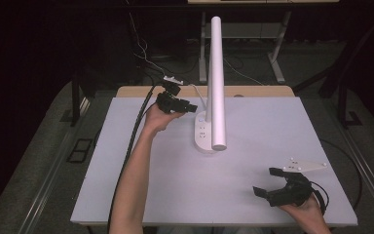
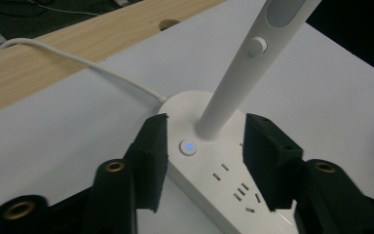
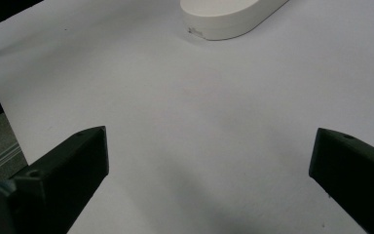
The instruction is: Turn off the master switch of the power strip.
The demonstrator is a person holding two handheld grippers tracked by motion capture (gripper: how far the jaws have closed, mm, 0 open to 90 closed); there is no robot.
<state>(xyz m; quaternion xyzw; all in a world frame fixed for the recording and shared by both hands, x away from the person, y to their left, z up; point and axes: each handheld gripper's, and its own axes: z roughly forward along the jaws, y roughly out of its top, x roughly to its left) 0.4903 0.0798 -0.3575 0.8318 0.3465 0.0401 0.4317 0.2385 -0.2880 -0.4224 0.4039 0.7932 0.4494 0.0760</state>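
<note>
Right tongs [image 1: 268,181] nearest, at the tabletop's [image 1: 253,195] near right corner, spread wide over bare white surface, gripping nothing. Farther back, left tongs [image 1: 192,107] held at the rear left of the white desk lamp [image 1: 216,83], released, with its black pads [image 2: 151,156] either side of the lamp base [image 2: 224,175] near the stem, one pad just beside the lit blue button [image 2: 188,146]. Contact with the base unclear. Socket slots on the base top. White cord [image 2: 83,62] trailing from the base over the wooden edge [image 2: 78,44].
</note>
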